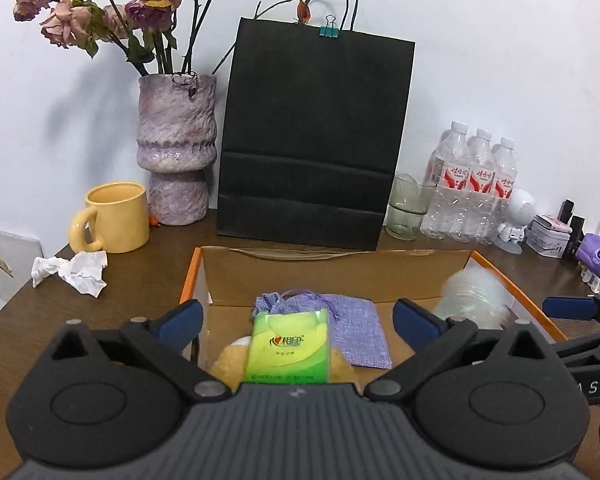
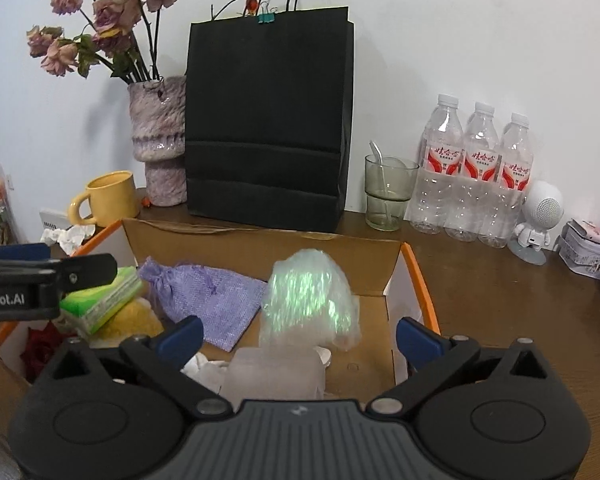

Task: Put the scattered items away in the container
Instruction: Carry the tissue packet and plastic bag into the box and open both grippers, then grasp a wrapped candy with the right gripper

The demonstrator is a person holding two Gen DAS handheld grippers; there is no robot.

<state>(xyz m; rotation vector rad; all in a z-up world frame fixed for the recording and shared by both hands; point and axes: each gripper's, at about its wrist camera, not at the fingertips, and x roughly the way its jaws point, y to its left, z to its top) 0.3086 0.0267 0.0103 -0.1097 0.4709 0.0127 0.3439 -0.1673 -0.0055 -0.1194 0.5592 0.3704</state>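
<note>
Setting: brown wooden table (image 1: 148, 276) against a white wall.
Black paper bag (image 1: 312, 136): upright behind the box, teal binder clip on its top edge.
Cardboard box (image 2: 260, 240): open, orange-edged, nearest the cameras.
Contents: lilac drawstring pouch (image 2: 216, 296), iridescent plastic bag (image 2: 308, 292), green tissue pack (image 1: 288, 348) lying on something yellow and fuzzy.
Left gripper (image 1: 296, 320): fingers spread wide above the tissue pack, nothing clamped.
Right gripper (image 2: 298, 334): fingers spread wide, nothing clamped.
Still outside: crumpled white tissue (image 1: 72, 272) beside the yellow mug (image 1: 116, 218).

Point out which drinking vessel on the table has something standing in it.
The clear glass tumbler right of the black paper bag: a straw or spoon stands inside. Nothing shows above the rim of the yellow mug.
</note>
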